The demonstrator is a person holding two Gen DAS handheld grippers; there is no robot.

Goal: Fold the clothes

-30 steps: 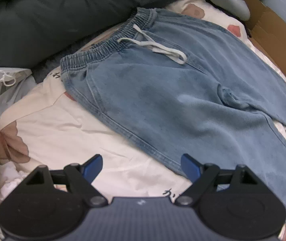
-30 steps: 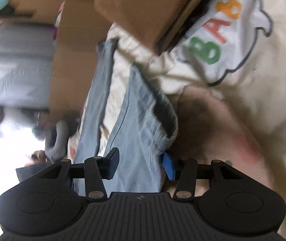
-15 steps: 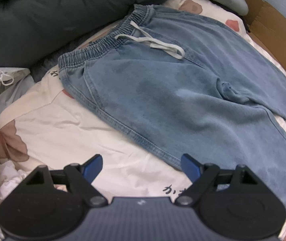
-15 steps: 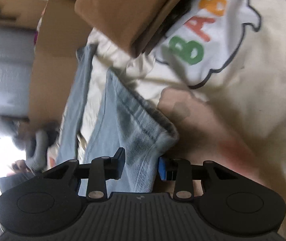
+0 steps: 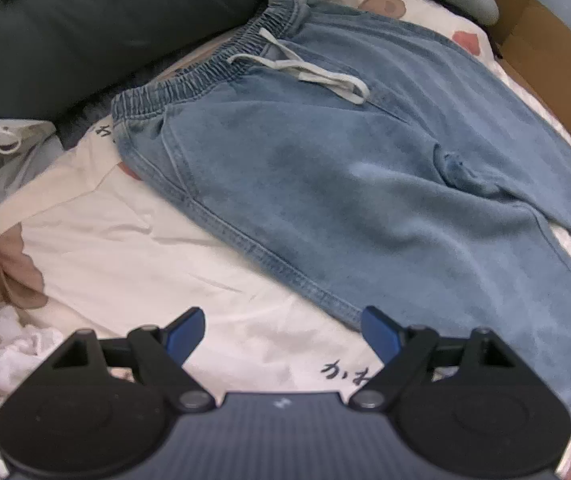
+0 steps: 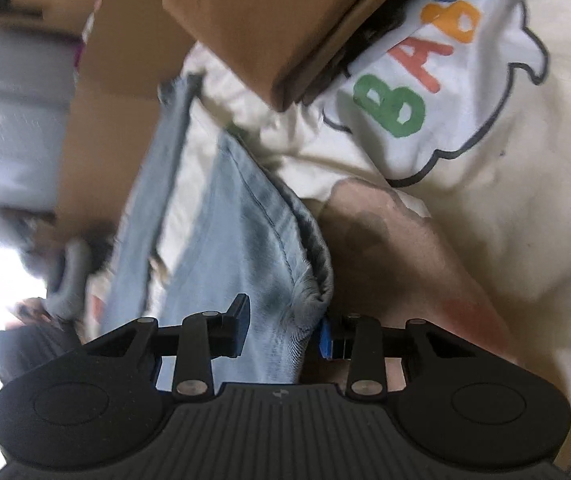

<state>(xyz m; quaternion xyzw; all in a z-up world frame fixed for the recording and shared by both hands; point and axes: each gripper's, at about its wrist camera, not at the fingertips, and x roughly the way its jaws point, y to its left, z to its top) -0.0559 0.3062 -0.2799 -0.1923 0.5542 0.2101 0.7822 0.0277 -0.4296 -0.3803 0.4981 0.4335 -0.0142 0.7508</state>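
Light blue denim trousers lie flat on a cream printed sheet, elastic waistband and white drawstring at the far side. My left gripper hovers open over the sheet at the trousers' near side seam, with nothing between its blue pads. In the right wrist view one trouser leg runs away from me. Its bunched hem sits between the jaws of my right gripper, which are closing; I see no firm pinch on the cloth.
A dark green cushion lies behind the waistband. Cardboard borders the bed on the right. A brown box rests beyond the leg on a white cloth printed BABY. A plastic bag lies at the left.
The right gripper's jaws have narrowed around the trouser hem, and the hem now bunches between them. The left gripper has stayed open in the same spot.
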